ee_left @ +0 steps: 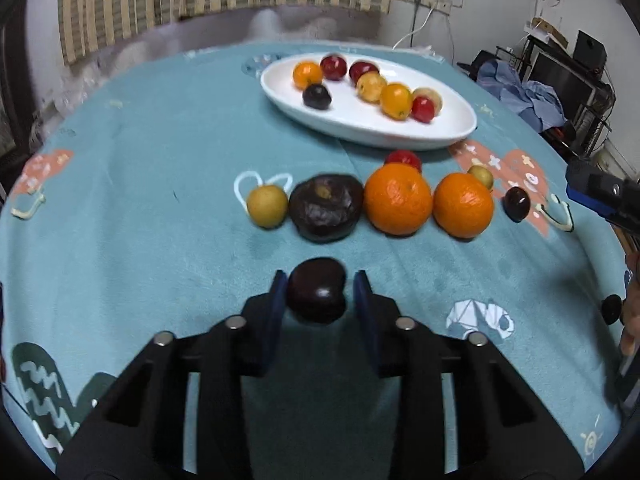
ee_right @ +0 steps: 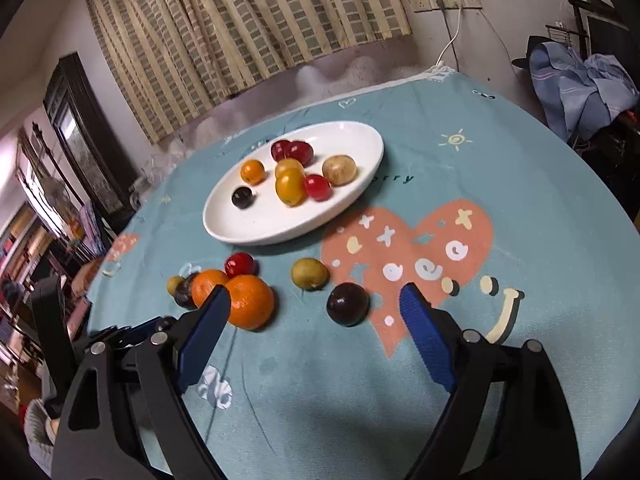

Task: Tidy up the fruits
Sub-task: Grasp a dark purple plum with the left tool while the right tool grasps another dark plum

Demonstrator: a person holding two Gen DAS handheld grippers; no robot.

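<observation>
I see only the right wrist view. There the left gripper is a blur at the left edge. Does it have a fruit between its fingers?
Observer: Yes. A small round dark purple fruit sits between the fingers of the left gripper; a thin gap shows at one pad.
Operator: What lies just beyond it on the cloth?
Observer: A large flattened dark brown fruit with a tan spot on top. In your view it is mostly hidden behind the two oranges.
</observation>
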